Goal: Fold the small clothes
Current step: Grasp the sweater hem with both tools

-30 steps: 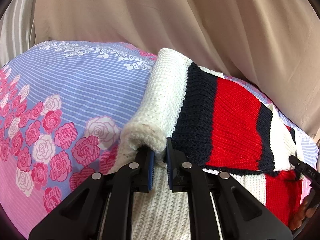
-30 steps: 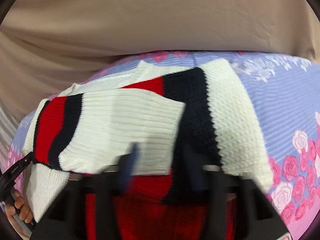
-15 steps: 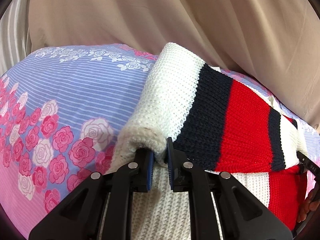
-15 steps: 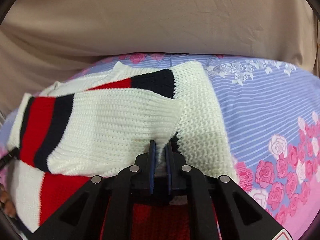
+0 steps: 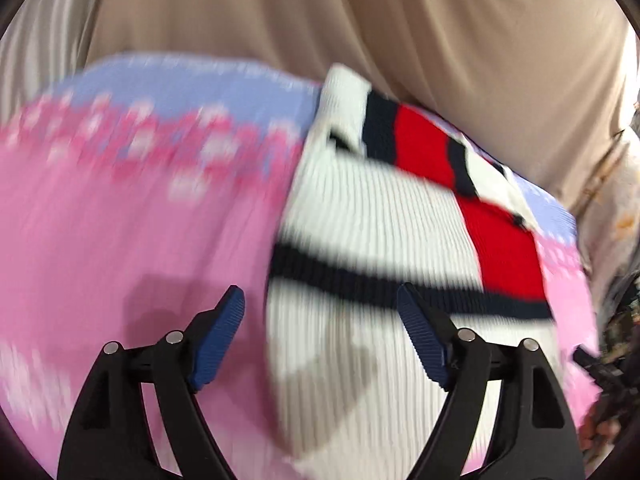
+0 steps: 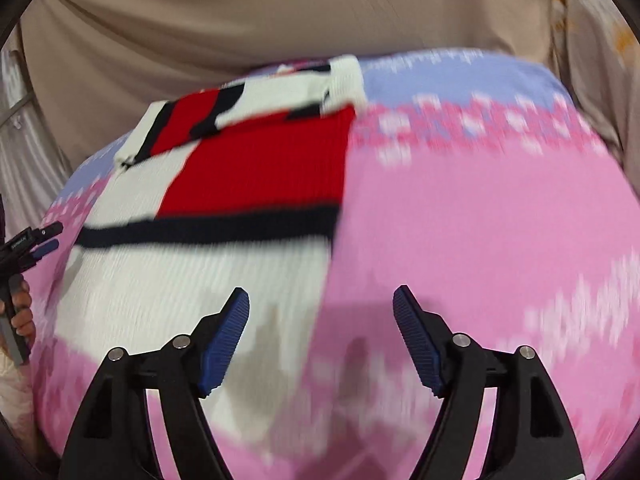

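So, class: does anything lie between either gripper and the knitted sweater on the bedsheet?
Nothing visible does. The left gripper and right gripper, both just opened and empty, hang over the striped sweater on the floral bedsheet.

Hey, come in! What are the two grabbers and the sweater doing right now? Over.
Left gripper and right gripper open, jaws just opened, nothing between them. Sweater lies folded on the bedsheet. Nothing in the way.
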Demonstrator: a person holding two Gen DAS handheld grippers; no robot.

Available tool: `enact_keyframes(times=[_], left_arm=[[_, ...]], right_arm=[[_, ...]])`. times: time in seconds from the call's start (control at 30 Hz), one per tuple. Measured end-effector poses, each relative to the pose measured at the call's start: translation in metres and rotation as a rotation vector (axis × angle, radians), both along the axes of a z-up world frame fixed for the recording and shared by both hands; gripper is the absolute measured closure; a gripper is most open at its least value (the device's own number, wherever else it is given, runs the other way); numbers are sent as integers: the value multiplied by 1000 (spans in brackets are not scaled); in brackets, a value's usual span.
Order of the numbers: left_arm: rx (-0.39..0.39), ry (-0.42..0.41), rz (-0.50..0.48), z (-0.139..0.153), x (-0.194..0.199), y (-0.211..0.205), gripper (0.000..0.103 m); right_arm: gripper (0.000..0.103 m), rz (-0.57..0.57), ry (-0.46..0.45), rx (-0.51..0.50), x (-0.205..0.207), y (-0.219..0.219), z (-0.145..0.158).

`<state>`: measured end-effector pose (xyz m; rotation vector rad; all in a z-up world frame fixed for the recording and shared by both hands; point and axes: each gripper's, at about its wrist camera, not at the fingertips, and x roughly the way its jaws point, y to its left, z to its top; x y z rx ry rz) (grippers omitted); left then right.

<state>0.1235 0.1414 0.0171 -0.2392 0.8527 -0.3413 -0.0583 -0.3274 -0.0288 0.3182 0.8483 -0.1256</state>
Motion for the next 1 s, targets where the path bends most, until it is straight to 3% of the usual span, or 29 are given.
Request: enact_keyframes(times=[0.1,0.27,0.43,0.5,0.53,0.57,0.6,0.63,0.67,0.8,1.0], left_arm=[[-45,76,-22,-15,-38,4,27],[-130,102,-50,-30,-68,-13,27],[-221,90,13,-34,-65,-14,27],[-240,96,39,-35,-63,-12,39],[-235,100,36,-34,-62,-12,57],[-227,110,40,-35,-59,-12,78],[-220,123,42,-36,-57,-13,86],[-219,133,44,-36,-56,-12,95],[-231,134,45,-33,-56,-11,96],[-216,57,45,-3,-79,-3,97],[-190,-40,-63,37,-154,7,98]], right_arm=[[29,16,-19,121,-27,9,-13],[28,51,-41,246,-25,25,-21],[26,47,-69,261,-8,37,-18],[25,39,-78,278,-3,39,-18],[28,36,-80,287,0,39,-18],[42,43,-85,304,3,40,-18],[54,45,-76,322,6,40,-20],[79,50,-63,342,10,40,-23],[90,46,-55,361,12,40,-25],[92,35,-138,272,-14,48,-1],[93,69,-236,158,-91,55,43]])
